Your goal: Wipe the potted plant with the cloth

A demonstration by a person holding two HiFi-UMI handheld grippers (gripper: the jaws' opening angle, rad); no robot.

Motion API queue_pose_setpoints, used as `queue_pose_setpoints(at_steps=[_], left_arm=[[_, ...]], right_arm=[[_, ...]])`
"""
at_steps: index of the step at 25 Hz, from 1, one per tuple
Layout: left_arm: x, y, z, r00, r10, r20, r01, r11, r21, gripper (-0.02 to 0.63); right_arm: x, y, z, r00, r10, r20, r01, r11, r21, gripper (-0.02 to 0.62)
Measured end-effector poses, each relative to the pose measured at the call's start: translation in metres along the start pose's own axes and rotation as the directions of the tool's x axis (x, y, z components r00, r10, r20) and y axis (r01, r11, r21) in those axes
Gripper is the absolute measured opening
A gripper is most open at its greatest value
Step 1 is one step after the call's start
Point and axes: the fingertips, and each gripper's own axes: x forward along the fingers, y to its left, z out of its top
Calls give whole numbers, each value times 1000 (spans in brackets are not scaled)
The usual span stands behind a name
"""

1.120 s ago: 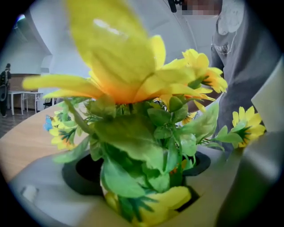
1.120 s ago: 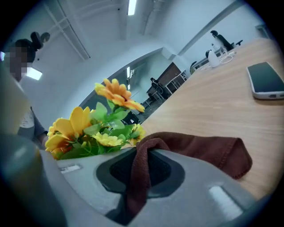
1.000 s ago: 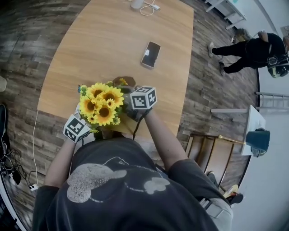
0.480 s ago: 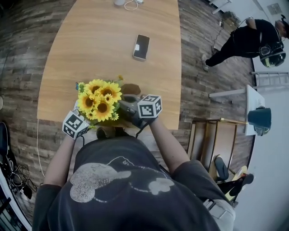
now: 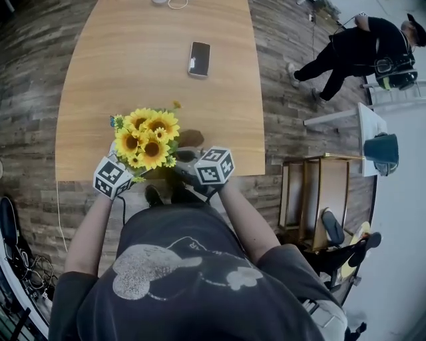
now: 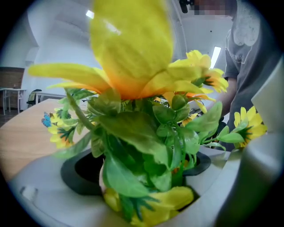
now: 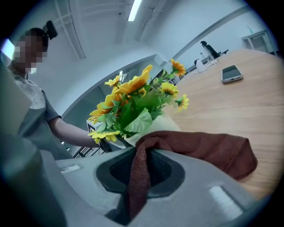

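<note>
Rust-brown cloth (image 7: 195,150) is pinched in the right gripper's (image 7: 142,170) closed jaws, at four o'clock of the potted plant (image 5: 148,136) (near the table (image 5: 153,73) edge). The left gripper (image 6: 146,177) clamps its pot. The wiping itself seems mostly left to do.

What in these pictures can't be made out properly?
- Pot: sunflowers cover it in the head view; leaves hide nearly all of it in the left gripper view.
- Phone screen: too small in the head view to read.
- White cable: cut off by the head view's top edge.
- Nearest flower: blurred, too close, in the left gripper view.
</note>
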Motion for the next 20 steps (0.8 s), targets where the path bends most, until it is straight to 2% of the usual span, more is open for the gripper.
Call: queue_pose_setpoints(at_steps=[4, 7, 10, 15, 20], left_arm=[[1, -2, 0, 999, -35, -16, 35, 999, 22, 535], [6, -3, 1, 995, -97, -38, 98, 994, 37, 537], [10, -2, 3, 992, -118, -41, 119, 992, 30, 543], [11, -1, 6, 997, -77, -14, 77, 996, 54, 542], [4, -1, -1, 999, 36, -19, -35, 999, 34, 620]], right_arm=[[-4, 1, -1, 998, -51, 33, 50, 999, 15, 44], [-14, -4, 4, 990, -91, 105, 82, 993, 85, 44], [-29, -9, 7, 977, -133, 167, 111, 985, 134, 44], [-47, -11, 15, 963, -168, 211, 141, 981, 135, 44], [-60, -16, 21, 961, -160, 225, 138, 984, 112, 44]])
